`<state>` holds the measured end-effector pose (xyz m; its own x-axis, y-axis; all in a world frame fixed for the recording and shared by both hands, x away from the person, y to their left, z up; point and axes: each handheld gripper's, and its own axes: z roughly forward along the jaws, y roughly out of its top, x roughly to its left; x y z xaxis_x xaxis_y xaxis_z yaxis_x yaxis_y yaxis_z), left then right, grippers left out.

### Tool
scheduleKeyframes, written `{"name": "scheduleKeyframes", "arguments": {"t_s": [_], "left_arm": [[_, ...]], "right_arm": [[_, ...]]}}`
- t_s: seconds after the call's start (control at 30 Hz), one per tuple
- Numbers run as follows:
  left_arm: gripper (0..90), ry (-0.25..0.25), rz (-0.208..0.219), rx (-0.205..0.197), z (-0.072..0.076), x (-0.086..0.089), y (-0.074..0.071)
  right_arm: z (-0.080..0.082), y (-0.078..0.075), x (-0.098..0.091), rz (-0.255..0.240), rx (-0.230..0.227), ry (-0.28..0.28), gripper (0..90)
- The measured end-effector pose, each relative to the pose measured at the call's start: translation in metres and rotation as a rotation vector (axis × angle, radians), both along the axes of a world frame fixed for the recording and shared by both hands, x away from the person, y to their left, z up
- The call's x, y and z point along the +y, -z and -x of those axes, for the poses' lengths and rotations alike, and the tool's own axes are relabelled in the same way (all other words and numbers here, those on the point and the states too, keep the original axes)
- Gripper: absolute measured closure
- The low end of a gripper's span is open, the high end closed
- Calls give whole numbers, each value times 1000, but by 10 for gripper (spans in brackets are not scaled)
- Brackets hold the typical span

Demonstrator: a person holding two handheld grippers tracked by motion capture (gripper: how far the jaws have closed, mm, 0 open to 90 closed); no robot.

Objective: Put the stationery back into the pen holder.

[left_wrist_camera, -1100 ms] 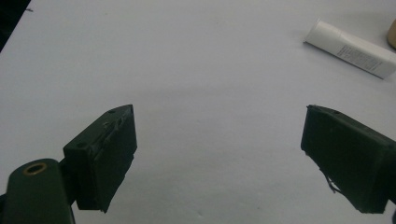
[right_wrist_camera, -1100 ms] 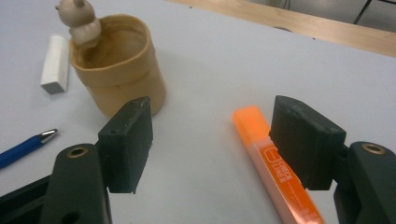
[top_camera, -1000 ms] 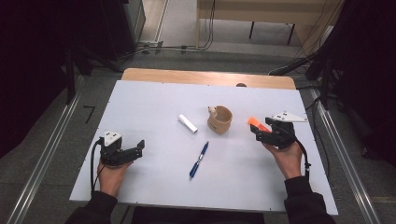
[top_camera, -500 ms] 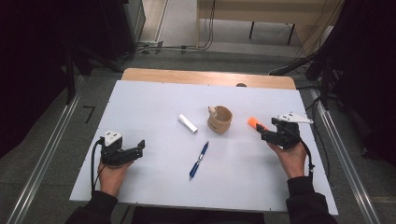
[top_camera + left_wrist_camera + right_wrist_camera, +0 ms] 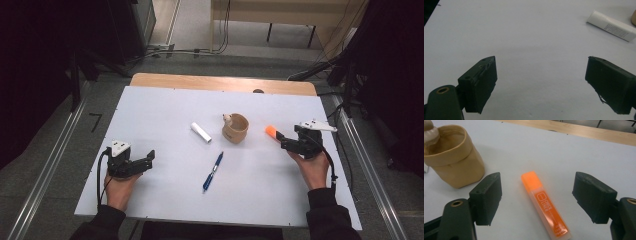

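Note:
An orange highlighter [image 5: 544, 202] lies flat on the white table between the jaws of my right gripper [image 5: 537, 181], touching neither pad. The jaws have just been opening and stand wide. In the high view this highlighter [image 5: 270, 131] pokes out left of the right gripper [image 5: 281, 140], toward a tan pouch [image 5: 236, 128]. The pouch [image 5: 454, 162] stands upright just past the gripper's left jaw. My left gripper [image 5: 147, 159] rests at the table's left front, open, with nothing between its jaws [image 5: 541, 65].
A white tube [image 5: 200, 132] lies left of the pouch, and shows far right ahead of the left gripper [image 5: 612, 25]. A blue pen [image 5: 213, 171] lies in the middle front. A wooden strip [image 5: 220, 82] borders the table's far edge.
The right gripper has eased slightly to the right while the orange highlighter kept its place. The left gripper has not moved.

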<state>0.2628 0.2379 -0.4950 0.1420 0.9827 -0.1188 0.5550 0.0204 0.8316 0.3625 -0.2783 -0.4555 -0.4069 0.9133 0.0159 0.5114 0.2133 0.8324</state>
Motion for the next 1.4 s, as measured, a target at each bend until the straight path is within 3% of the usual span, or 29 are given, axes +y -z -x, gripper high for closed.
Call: {"name": "scheduleKeyframes", "arguments": {"t_s": [0.3, 0.57, 1.03, 1.4], "left_arm": [[111, 2, -3, 0, 0, -1, 0], [111, 1, -3, 0, -1, -1, 1], [111, 6, -6, 0, -1, -2, 1], [111, 4, -5, 0, -1, -2, 1]], "right_arm": [[-9, 7, -4, 20, -3, 19, 226], [-20, 20, -7, 32, 21, 29, 233], [-29, 38, -8, 66, 52, 11, 253], [-33, 47, -11, 65, 84, -12, 298]]}}
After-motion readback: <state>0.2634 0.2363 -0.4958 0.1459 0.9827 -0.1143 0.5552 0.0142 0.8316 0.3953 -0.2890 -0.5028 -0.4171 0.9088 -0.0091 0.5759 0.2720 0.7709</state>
